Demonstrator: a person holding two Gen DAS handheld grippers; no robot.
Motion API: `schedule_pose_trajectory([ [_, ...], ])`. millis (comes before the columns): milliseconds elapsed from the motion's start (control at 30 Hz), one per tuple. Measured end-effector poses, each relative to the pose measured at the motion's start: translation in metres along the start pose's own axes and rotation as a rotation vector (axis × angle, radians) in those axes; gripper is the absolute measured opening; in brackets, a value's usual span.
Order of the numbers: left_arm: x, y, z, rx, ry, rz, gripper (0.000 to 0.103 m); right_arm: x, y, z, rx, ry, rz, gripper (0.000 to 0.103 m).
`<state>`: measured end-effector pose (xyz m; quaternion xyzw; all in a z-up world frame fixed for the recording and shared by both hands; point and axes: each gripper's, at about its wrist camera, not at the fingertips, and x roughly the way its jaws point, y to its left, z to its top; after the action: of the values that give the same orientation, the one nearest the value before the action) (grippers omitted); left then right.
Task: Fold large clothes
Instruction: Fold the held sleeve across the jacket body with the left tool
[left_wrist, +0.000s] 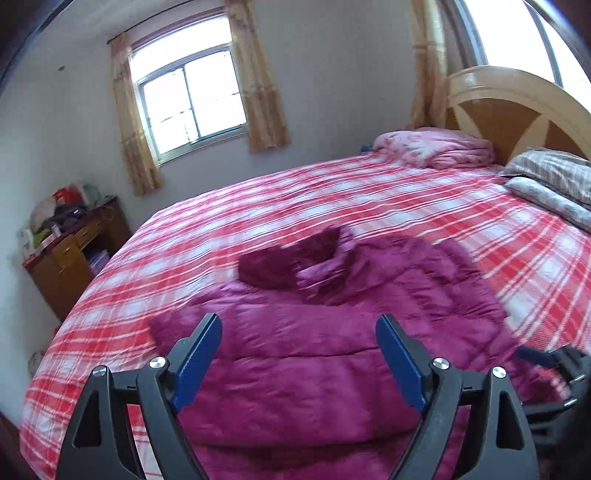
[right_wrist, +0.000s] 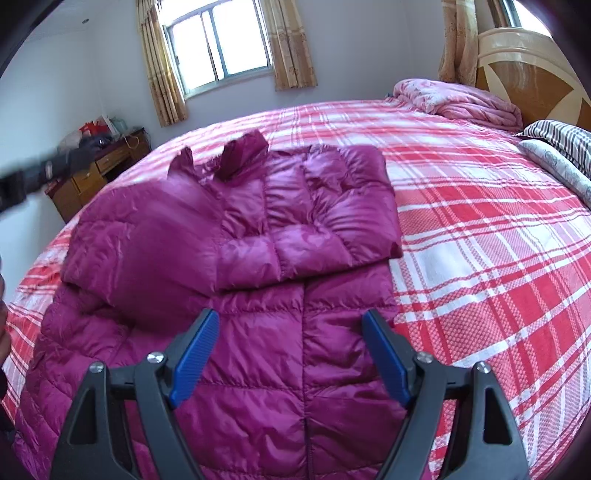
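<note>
A: We log the magenta puffer jacket (right_wrist: 236, 280) lying flat on the plaid bedspread (right_wrist: 480, 236), collar toward the window (right_wrist: 218, 44), both sleeves folded across its chest.

B: Left gripper (left_wrist: 299, 332) above the jacket's left side, fingers apart, nothing between them.

A: Right gripper (right_wrist: 290, 328) over the jacket's lower front by the zipper, fingers spread wide, empty.

B: Pink quilt (right_wrist: 461, 99) lies beyond the jacket, by the headboard (right_wrist: 517, 55).

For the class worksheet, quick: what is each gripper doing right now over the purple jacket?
Left gripper: open, holding nothing, above the purple jacket.
Right gripper: open, holding nothing, above the jacket's lower front.
</note>
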<state>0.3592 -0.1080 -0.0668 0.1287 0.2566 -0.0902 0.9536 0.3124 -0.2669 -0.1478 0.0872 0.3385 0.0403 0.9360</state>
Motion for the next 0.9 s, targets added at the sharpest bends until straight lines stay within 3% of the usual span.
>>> schedule_pose_trajectory([
  [200, 0.050, 0.077, -0.048, -0.130, 0.190, 0.148, 0.086, -0.010, 0.015, 0.031, 0.055, -0.006, 0.165, 0.082],
  [300, 0.062, 0.100, -0.069, -0.209, 0.245, 0.167, 0.086, 0.015, 0.028, 0.043, 0.071, 0.070, 0.241, 0.078],
  [333, 0.064, 0.106, -0.075, -0.239, 0.257, 0.161, 0.086, 0.029, 0.033, 0.044, 0.069, 0.110, 0.256, 0.074],
  [367, 0.063, 0.111, -0.080, -0.261, 0.260, 0.150, 0.086, 0.039, 0.035, 0.044, 0.066, 0.145, 0.262, 0.059],
  [400, 0.061, 0.114, -0.082, -0.276, 0.259, 0.142, 0.086, 0.052, 0.038, 0.042, 0.060, 0.196, 0.263, 0.034],
  [433, 0.060, 0.116, -0.084, -0.282, 0.257, 0.140, 0.086, 0.059, 0.039, 0.039, 0.055, 0.224, 0.256, 0.028],
  [533, 0.049, 0.125, -0.087, -0.292, 0.243, 0.142, 0.086, 0.048, 0.040, 0.031, 0.031, 0.195, 0.233, 0.020],
  [667, 0.043, 0.136, -0.078, -0.301, 0.234, 0.182, 0.086, 0.035, 0.040, 0.021, -0.003, 0.174, 0.177, 0.019],
  [733, 0.041, 0.136, -0.070, -0.310, 0.226, 0.178, 0.086, 0.034, 0.041, 0.021, -0.014, 0.173, 0.153, 0.024],
  [800, 0.040, 0.134, -0.060, -0.315, 0.215, 0.154, 0.086, 0.027, 0.041, 0.025, -0.009, 0.151, 0.113, 0.036],
  [900, 0.041, 0.128, -0.044, -0.318, 0.190, 0.101, 0.086, -0.001, 0.047, 0.040, -0.021, 0.035, 0.017, 0.045],
])
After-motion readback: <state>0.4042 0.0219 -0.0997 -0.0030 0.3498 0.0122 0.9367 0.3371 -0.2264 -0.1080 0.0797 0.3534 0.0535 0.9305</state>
